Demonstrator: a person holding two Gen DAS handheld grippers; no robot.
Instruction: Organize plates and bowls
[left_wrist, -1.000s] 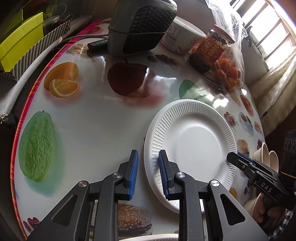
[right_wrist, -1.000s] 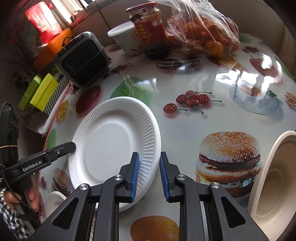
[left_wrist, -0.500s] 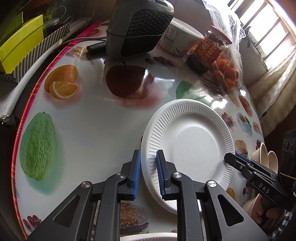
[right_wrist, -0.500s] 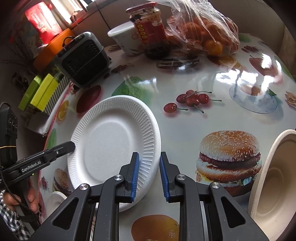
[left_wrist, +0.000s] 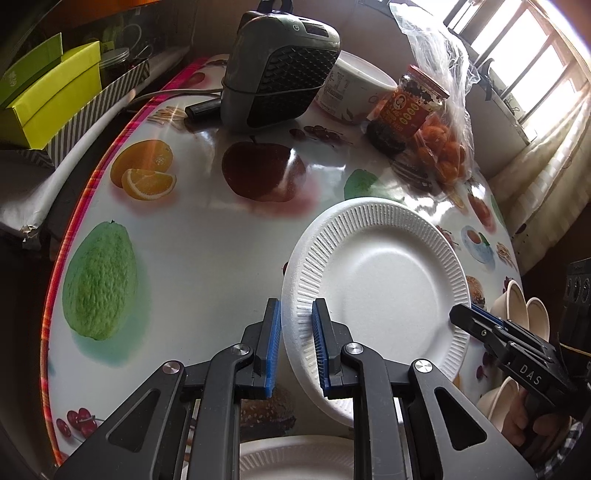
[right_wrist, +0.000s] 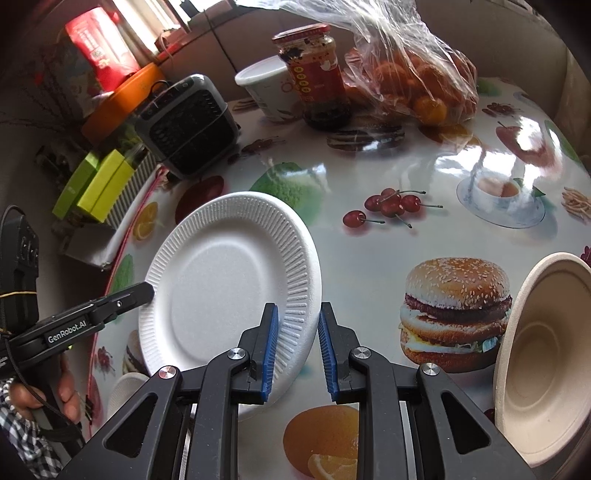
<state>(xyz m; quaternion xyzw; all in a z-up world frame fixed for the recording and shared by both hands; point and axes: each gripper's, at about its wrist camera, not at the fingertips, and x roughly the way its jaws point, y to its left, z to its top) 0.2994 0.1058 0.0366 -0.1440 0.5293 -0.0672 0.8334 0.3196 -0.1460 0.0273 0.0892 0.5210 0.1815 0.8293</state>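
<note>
The white foam plate (left_wrist: 380, 291) you are handling sits tilted over the fruit-print table (left_wrist: 207, 236), its ribbed rim raised on the side nearest your left gripper (left_wrist: 294, 347). That gripper's blue-padded jaws straddle the rim, one pad under the edge and one over it, close on the foam but whether they squeeze it you cannot tell for sure from this view. From the right wrist view the same plate (right_wrist: 229, 280) leans up toward your left, and your right gripper (right_wrist: 295, 354) has its jaws spread with the plate's near edge lying between them; the left pad touches the rim while the right pad stands clear of it. Your right gripper's tip also shows in the left wrist view, meeting the plate's far rim. Just below the left gripper, a second white plate (left_wrist: 295, 456) peeks in at the bottom edge of the view. To your right, a beige paper bowl (right_wrist: 539, 354) stands on its side at the table edge, and more bowls (left_wrist: 524, 310) of the same kind stand near your right hand (left_wrist: 524, 424). Further back on the table stand a dark heater (left_wrist: 277, 70), a white tub (left_wrist: 351, 88), a red-labelled jar (left_wrist: 402, 107) and a bag of oranges (left_wrist: 443, 147).
</note>
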